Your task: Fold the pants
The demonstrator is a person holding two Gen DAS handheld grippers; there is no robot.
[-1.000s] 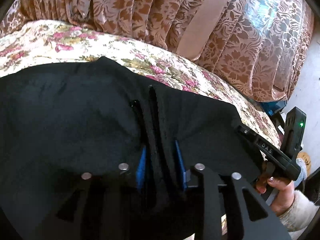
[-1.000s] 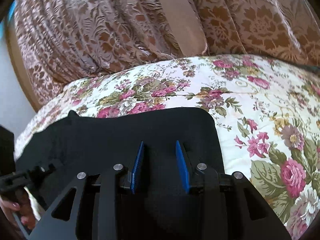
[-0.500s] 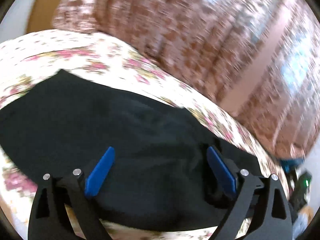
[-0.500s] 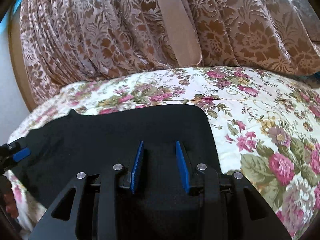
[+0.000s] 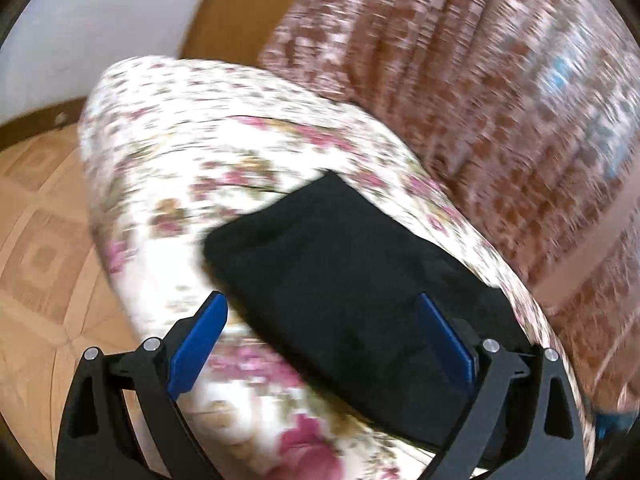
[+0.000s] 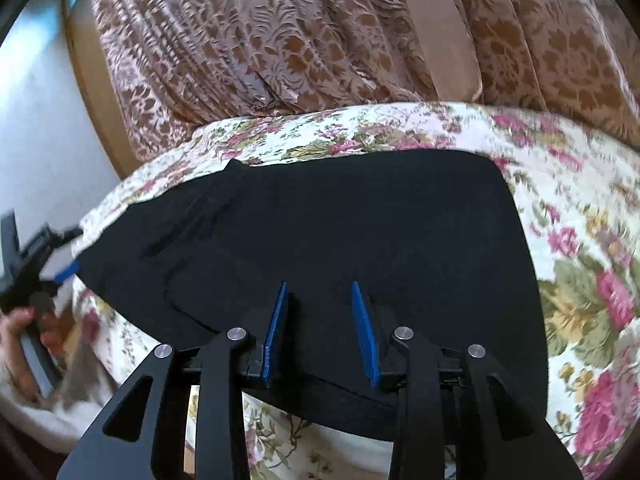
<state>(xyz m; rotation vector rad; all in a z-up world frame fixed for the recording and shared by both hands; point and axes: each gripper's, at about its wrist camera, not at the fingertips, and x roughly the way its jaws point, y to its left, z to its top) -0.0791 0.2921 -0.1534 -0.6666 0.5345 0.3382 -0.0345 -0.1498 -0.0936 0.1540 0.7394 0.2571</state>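
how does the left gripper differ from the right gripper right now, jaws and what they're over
The left gripper stands wide open, having just let go, with nothing pinched; the right gripper has its jaws narrow, seemingly on a fold of the black pants. The left one hangs over the pants' end and the floral cover; the right one sits wholly over black cloth. Both have blue pads on black fingers.

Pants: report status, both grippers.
Left gripper open, just let go. Right gripper shut on pants. Pants folded flat on floral bed. Nothing in the way.
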